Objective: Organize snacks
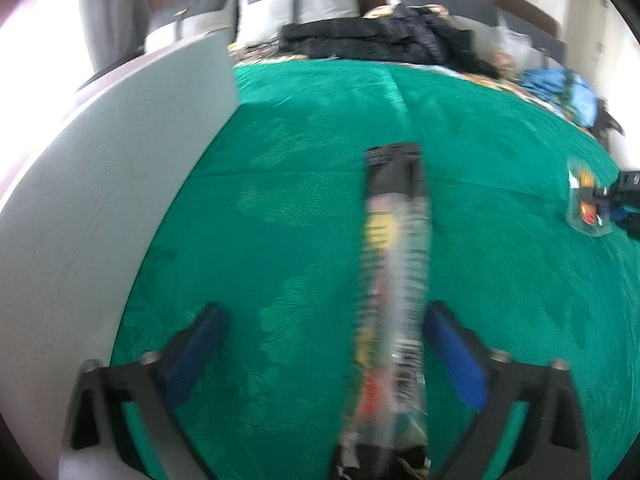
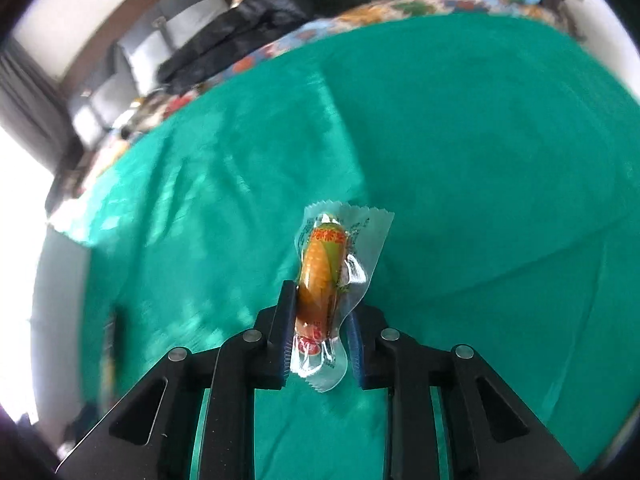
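In the left wrist view my left gripper (image 1: pixel 324 340) is open, its blue-padded fingers (image 1: pixel 456 356) spread wide. A long clear snack packet with a black end (image 1: pixel 394 264) stretches between them, close to the right finger, blurred by motion; I cannot tell whether it rests on the green bedspread (image 1: pixel 304 160). My right gripper (image 2: pixel 320 320) is shut on a clear-wrapped orange corn-print sausage snack (image 2: pixel 322 268) and holds it above the bedspread (image 2: pixel 480 160). That snack and gripper also show at the far right of the left wrist view (image 1: pixel 588 204).
A grey-white panel (image 1: pixel 100 184) stands along the left of the bed. Black clothes (image 1: pixel 372 40) and a blue item (image 1: pixel 560 88) lie at the far end by grey pillows (image 1: pixel 296 4). A patterned sheet (image 2: pixel 360 16) edges the green spread.
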The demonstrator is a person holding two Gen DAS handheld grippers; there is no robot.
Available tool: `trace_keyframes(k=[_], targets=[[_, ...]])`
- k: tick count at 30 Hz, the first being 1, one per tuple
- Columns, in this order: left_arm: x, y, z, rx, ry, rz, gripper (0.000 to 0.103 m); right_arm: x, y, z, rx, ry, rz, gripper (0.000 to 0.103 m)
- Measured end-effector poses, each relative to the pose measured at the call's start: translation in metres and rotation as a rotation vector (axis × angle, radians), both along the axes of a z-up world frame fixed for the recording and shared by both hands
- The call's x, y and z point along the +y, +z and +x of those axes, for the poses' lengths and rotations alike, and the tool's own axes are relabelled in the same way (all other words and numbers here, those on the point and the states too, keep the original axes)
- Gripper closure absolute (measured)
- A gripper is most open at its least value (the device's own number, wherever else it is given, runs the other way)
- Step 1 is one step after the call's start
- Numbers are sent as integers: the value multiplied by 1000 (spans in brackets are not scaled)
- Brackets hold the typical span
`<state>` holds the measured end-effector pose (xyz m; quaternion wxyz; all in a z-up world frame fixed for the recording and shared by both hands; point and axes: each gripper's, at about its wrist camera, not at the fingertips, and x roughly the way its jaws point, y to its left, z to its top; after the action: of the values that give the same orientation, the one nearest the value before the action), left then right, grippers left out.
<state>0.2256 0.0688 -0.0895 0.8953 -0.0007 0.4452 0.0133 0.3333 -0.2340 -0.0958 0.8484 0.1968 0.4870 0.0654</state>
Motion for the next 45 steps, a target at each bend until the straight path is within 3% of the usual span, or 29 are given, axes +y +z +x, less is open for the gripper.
trace_keyframes(k=[1,2,3,4,7,13,18,21,23,26,29,31,32,33,34,35,36,41,43,45], targets=[[-6,3,-4,-7,-46,3,39,-8,6,-11,-39,8,62,81],[-11,5,-6,-6,-74,7,67,-16,13,-22,-64,27,125,81],[-19,7,-10,5,-112,16,80,-24,18,-33,-80,44,170,82],[-24,8,-12,14,-129,30,82,-27,24,-45,-91,63,198,82],[-27,16,-23,51,-174,-68,83,-35,33,-79,-87,101,224,82],[-4,55,-65,4,-132,-270,83,-33,30,-140,-56,124,266,81],[40,116,-102,-90,-75,-373,83,14,47,-155,-49,219,302,81],[90,154,-120,-155,-7,-380,83,72,89,-155,-104,352,326,81],[127,168,-129,-172,53,-342,83,121,123,-157,-146,459,350,81],[175,173,-138,-158,150,-252,83,201,167,-161,-204,599,356,81],[221,163,-148,-114,246,-154,83,278,193,-174,-247,711,295,81],[239,150,-153,-75,299,-101,78,327,194,-179,-239,762,256,78],[244,142,-156,-62,310,-92,70,349,190,-180,-234,781,228,78],[250,135,-161,-47,327,-78,53,362,185,-180,-231,789,199,66],[254,131,-164,-40,348,-63,43,377,178,-180,-219,796,165,42],[254,128,-169,-47,365,-51,28,381,172,-185,-210,801,147,37],[253,127,-175,-64,375,-42,20,385,166,-189,-211,799,121,37],[239,136,-196,-144,376,31,8,365,167,-214,-265,785,12,37],[237,142,-196,-171,385,53,7,360,178,-213,-305,774,-45,30],[235,153,-202,-210,428,51,0,352,186,-222,-348,762,-87,25]])
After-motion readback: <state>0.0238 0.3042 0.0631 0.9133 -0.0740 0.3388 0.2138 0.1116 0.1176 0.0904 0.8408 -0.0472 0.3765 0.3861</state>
